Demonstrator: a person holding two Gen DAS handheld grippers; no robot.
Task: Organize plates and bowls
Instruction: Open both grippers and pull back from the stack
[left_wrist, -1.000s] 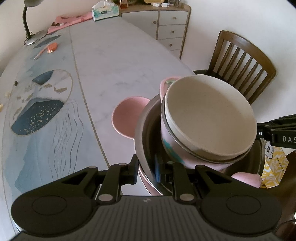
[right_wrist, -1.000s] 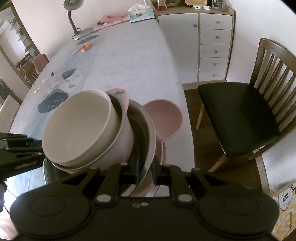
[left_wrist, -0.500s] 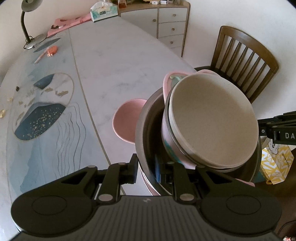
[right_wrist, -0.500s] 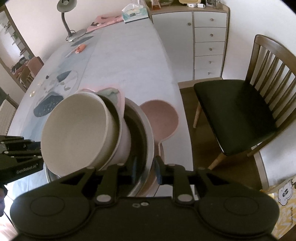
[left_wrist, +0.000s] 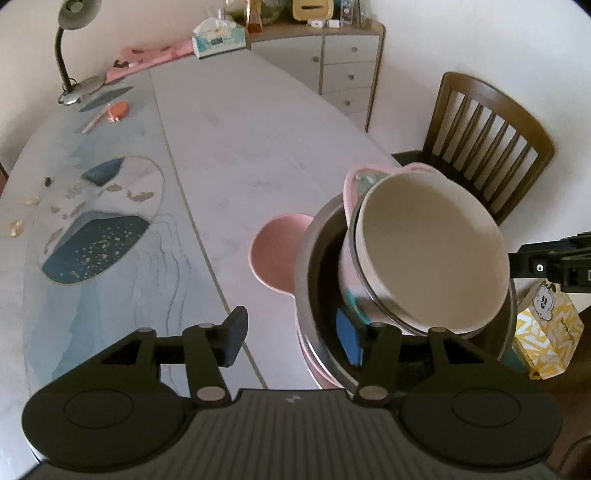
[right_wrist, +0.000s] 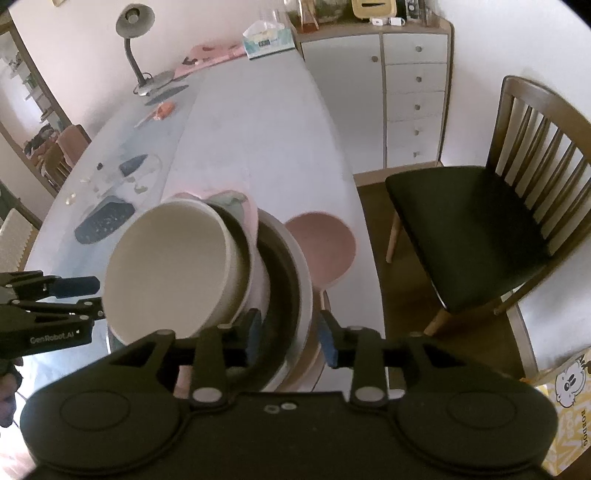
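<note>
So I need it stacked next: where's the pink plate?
The pink plate lies on the table, touching the left side of the steel bowl in the left view.

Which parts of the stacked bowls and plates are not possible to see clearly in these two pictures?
- Bottom of the metal bowl: left wrist view, hidden by the cream bowl and pink bowl tilted inside.
- Pink plate: both views, partly covered by the metal bowl.
- What lies under the metal bowl: right wrist view, hidden by the right gripper body.
- Small bits on the table: too small to identify.
</note>
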